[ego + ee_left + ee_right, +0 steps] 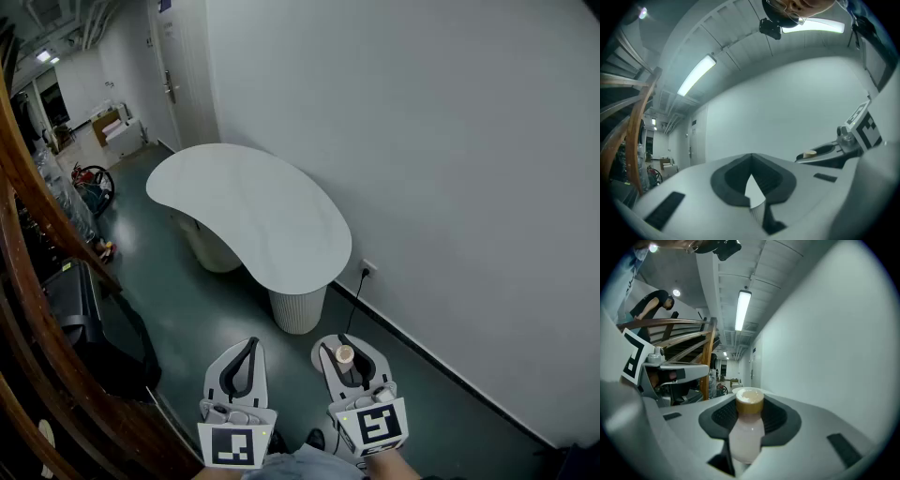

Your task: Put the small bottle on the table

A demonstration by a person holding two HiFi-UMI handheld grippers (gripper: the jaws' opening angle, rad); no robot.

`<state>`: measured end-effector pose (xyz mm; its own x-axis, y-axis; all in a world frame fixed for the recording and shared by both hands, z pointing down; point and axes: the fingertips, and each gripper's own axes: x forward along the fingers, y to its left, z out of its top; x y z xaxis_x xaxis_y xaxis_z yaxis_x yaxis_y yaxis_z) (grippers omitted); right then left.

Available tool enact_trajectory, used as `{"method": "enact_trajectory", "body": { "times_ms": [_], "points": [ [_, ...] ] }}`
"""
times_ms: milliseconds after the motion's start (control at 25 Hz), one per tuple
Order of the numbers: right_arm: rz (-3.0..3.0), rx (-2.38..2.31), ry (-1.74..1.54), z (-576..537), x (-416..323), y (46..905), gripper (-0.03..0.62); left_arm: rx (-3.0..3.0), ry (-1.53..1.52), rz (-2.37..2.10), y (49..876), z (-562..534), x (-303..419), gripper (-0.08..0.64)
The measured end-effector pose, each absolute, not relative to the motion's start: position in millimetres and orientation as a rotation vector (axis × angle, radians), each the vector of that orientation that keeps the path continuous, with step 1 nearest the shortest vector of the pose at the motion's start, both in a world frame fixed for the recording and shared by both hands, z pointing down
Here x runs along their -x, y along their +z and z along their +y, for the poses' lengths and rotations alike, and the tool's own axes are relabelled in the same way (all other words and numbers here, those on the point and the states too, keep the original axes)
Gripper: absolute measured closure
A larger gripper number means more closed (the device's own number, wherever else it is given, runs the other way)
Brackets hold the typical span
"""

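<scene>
Now | right tongs (750, 404) pinch small bottle (746, 439) | head view: cap (344, 354) only | left tongs (751, 158) closed

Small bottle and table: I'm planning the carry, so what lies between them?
In the head view, only dark floor separates the small bottle, held in the right gripper, from the table; a black cable hangs nearby.

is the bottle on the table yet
No, the bottle is clamped in the right gripper, well short of the table.
</scene>
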<state>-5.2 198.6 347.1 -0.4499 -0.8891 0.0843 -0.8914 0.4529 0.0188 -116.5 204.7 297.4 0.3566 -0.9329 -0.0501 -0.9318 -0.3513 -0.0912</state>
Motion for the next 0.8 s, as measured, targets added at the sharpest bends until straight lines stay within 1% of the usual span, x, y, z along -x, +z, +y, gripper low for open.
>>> {"method": "enact_trajectory", "body": {
  "times_ms": [160,400,800],
  "points": [
    [-2.650,-1.599,-0.085,194,1,339,0.474,2.500,-0.031,1.724,299,202,112,0.560],
    [-2.626,-1.591,0.053,194,-12,349,0.474,2.491,-0.042,1.742,301,202,100,0.560],
    [-2.656,-1.530,0.062,185,-27,355,0.474,2.471,-0.066,1.790,311,200,82,0.560]
  ]
}}
